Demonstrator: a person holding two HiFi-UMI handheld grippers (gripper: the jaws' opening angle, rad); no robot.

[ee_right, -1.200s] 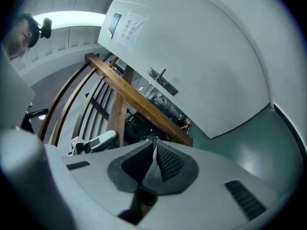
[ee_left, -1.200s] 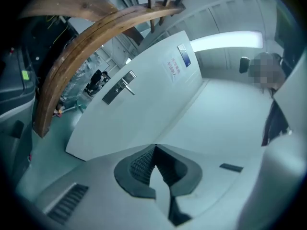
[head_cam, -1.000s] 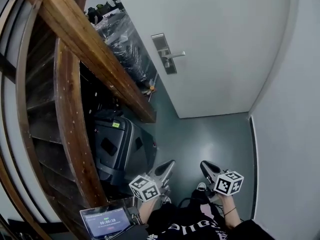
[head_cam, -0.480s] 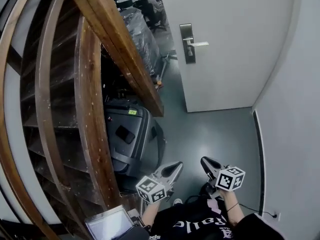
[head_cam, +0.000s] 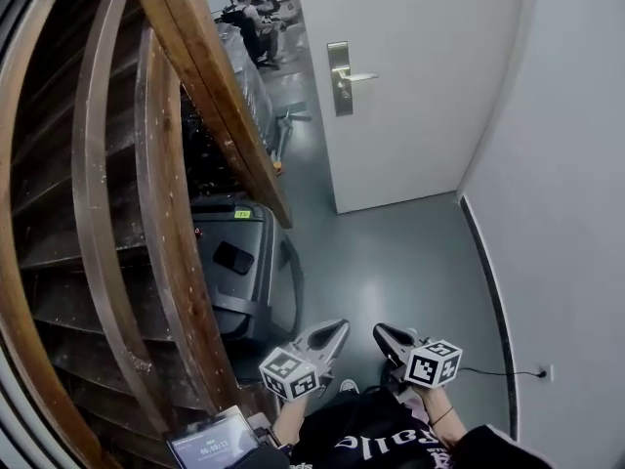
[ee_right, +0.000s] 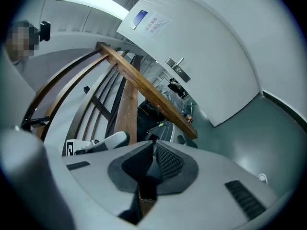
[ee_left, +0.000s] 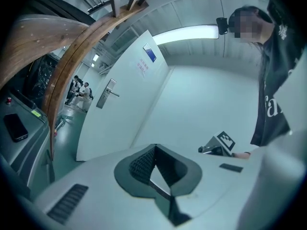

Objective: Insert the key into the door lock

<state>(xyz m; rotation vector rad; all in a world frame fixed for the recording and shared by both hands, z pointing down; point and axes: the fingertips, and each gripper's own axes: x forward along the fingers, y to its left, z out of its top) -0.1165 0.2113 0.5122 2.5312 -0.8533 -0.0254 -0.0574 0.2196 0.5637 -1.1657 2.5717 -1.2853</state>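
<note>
The white door [head_cam: 410,86] stands ahead, with its metal lock plate [head_cam: 339,78] and lever handle [head_cam: 359,76] at the door's left edge. The plate also shows far off in the left gripper view [ee_left: 106,92] and the right gripper view [ee_right: 178,68]. Both grippers hang low by my body, far from the door. My left gripper [head_cam: 342,326] [ee_left: 154,146] has its jaws together at the tips. My right gripper [head_cam: 379,330] [ee_right: 154,143] is shut the same way. No key shows in any view.
A curved wooden stair rail [head_cam: 210,76] fills the left side. Under it a dark case [head_cam: 239,281] carries a phone [head_cam: 234,257]. A tablet [head_cam: 210,445] sits at my waist. A cable leads to a wall socket [head_cam: 542,371] on the right wall. Beyond the open door, people [head_cam: 259,8] sit in the far room.
The head view has swung, so the door and lock plate sit further left and higher. Both grippers stay low by my body and have barely moved.
</note>
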